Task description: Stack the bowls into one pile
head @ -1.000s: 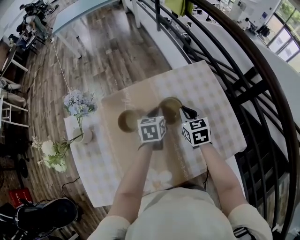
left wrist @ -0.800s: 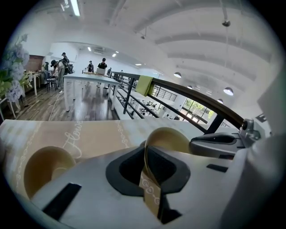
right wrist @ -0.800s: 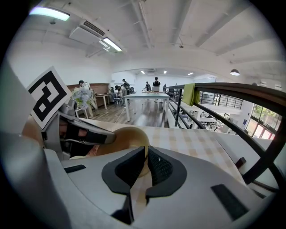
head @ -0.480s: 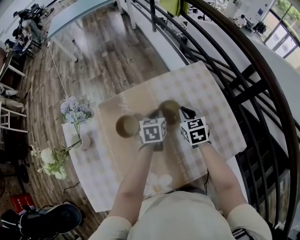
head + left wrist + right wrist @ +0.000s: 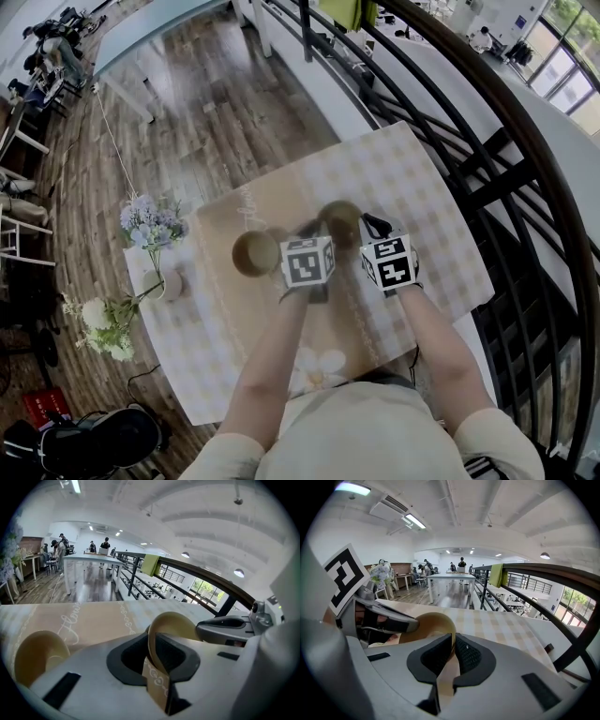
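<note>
Closest to the camera, the person's bare forearms (image 5: 281, 366) reach out over a table (image 5: 441, 234) covered by a checked cloth, each hand carrying a gripper topped with a marker cube. Just past the cubes, the left gripper (image 5: 314, 228) and the right gripper (image 5: 372, 225) meet on opposite sides of one tan bowl (image 5: 340, 220), which lies over the beige runner (image 5: 230, 211) that crosses the cloth. Seen along its own jaws, the left gripper (image 5: 152, 656) has the bowl (image 5: 171, 625) by its thin rim: the rim stands between the dark pads, which sit against it on both sides, though these jaws have just been opening a little. Likewise the right gripper (image 5: 452, 656) is clamped on the far side of the same bowl (image 5: 431, 625), its pads closed on the rim. Whether the bowl rests on the runner or hangs just above it cannot be told. A second bowl (image 5: 255, 253) of the same colour sits upright on the runner, just beside the left gripper on its outer side and apart from the held one. Further left, at the table's edge, a vase of pale blue flowers (image 5: 150, 216) stands beside some white blooms (image 5: 101, 319). Beyond the table a black railing (image 5: 487, 169) curves past on the right, and a wooden floor (image 5: 216, 103) stretches away.
</note>
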`<state>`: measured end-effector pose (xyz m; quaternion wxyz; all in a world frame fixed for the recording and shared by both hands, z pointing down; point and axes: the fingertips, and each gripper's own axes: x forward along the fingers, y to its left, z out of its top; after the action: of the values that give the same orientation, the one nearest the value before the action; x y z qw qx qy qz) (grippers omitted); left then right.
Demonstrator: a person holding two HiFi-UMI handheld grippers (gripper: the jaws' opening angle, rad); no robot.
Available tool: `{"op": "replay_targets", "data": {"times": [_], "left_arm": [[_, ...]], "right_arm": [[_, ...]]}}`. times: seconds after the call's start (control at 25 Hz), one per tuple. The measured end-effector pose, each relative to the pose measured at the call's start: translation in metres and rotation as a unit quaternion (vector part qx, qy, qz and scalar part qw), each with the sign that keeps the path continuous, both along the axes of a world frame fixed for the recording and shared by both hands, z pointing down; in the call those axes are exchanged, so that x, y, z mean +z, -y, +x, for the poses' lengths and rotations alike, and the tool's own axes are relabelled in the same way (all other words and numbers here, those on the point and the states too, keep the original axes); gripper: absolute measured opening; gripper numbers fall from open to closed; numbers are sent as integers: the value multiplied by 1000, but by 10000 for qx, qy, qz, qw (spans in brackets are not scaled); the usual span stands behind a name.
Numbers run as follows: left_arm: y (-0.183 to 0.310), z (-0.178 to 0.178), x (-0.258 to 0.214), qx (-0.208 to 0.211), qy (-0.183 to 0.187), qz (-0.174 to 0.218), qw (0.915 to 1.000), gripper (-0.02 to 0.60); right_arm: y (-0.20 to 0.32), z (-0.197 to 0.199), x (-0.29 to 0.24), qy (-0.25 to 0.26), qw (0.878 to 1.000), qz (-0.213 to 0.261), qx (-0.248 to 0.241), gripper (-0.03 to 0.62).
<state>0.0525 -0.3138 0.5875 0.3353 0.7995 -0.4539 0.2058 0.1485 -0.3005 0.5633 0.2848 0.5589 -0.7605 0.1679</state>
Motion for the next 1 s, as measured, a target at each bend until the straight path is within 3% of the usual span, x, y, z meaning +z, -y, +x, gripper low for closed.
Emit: {"op": "replay_targets", "data": {"times": [0.04,0.12,0.16,0.44,1.0], "left_arm": [[-1,0,0,18,5,2,10000,39],[-3,2,0,63,0,10,10000,131],[-4,2,0,70,-11,14,10000,135],[-7,-1,-3,59,34,123,9999,135],[-14,-49,-27,-481,-39,428,9979,112]], "right_arm": [[-1,-1,0,-14,10000,5,-1,18],[-3,-1,0,1,10000,-13,-16,20],[-4,-1,1,11,10000,-24,-17,20],[-4,-7,-5,-5,9999,94,-69,20],[-10,-56,-23,145,9977,302,-595,20]]}}
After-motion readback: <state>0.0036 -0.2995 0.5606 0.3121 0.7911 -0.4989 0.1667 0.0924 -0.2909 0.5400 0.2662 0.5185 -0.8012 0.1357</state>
